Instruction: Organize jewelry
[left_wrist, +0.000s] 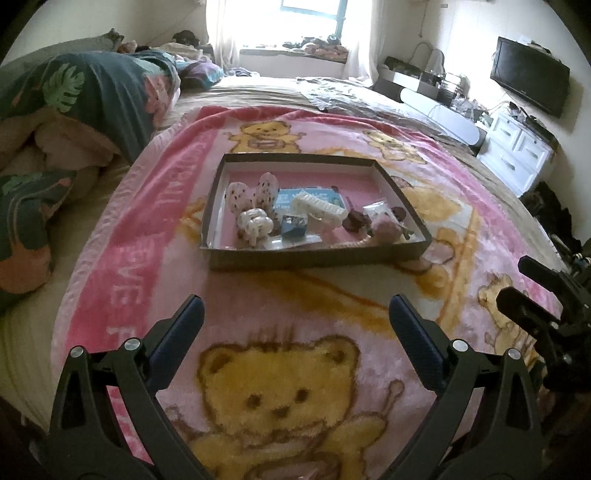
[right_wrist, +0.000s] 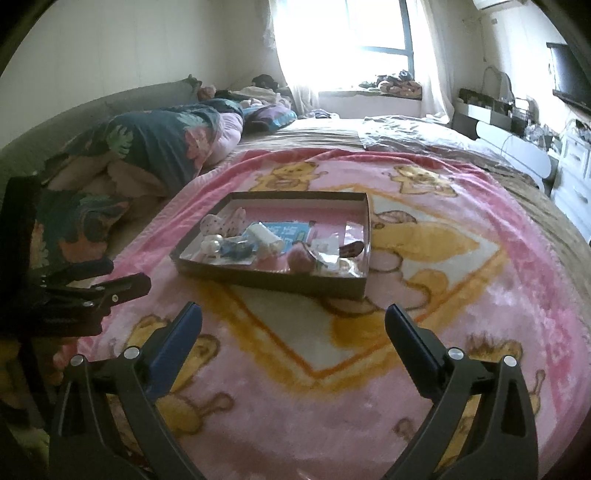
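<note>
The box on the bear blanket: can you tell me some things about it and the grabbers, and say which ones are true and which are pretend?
1. The box sits on a pink blanket with teddy bears on it. True.
2. The left gripper is squeezing a hair clip. False: its jaws stand wide apart with only blanket between them.
3. The box is empty. False: it holds a white hair claw, a spotted bow and other small bits.
4. The right gripper is open and holds nothing. True.
5. The box has a lid on it. False: it is open on top, so you can see inside.
</note>
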